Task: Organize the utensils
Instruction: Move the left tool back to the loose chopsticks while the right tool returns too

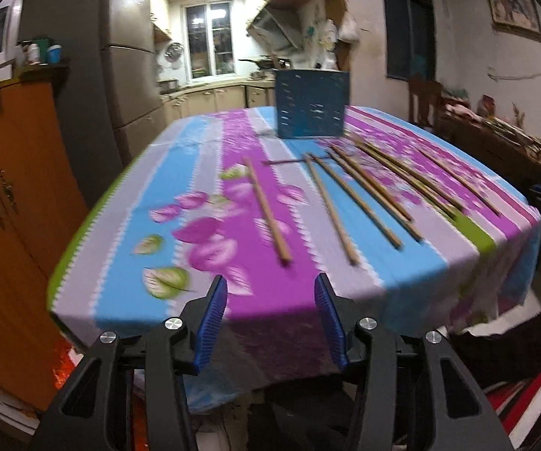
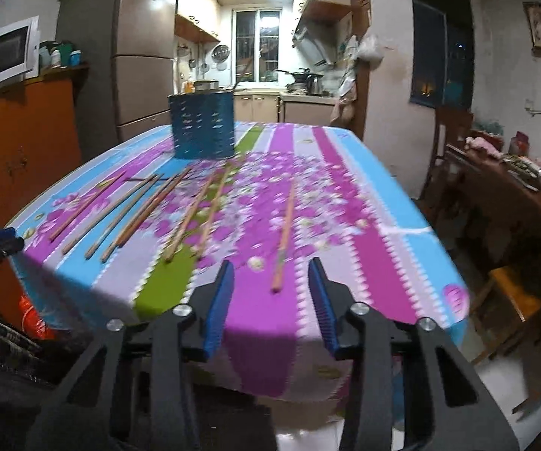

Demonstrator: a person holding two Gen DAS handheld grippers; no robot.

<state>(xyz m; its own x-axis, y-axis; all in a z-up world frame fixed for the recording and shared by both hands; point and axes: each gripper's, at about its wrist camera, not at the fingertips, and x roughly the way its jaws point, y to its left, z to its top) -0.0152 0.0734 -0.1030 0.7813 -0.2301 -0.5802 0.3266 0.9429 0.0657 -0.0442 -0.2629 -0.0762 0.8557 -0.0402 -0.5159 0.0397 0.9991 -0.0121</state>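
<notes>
Several wooden chopsticks lie spread on the floral tablecloth (image 1: 120, 263). A lone chopstick (image 1: 268, 210) lies farthest left in the left wrist view, with more chopsticks (image 1: 368, 191) to its right. A blue perforated utensil holder (image 1: 312, 103) stands upright at the table's far side; it also shows in the right wrist view (image 2: 202, 126). My left gripper (image 1: 271, 285) is open and empty, just off the table's near edge. My right gripper (image 2: 272, 268) is open and empty, with a single chopstick (image 2: 285, 225) lying just ahead between its fingers. More chopsticks (image 2: 138, 210) lie to the left.
An orange cabinet (image 1: 11, 203) stands left of the table, with a fridge (image 1: 127, 56) behind it. A dark wooden side table (image 2: 503, 203) with clutter and a chair (image 2: 511, 300) stand at the right. The kitchen counter (image 2: 300, 105) lies beyond the table.
</notes>
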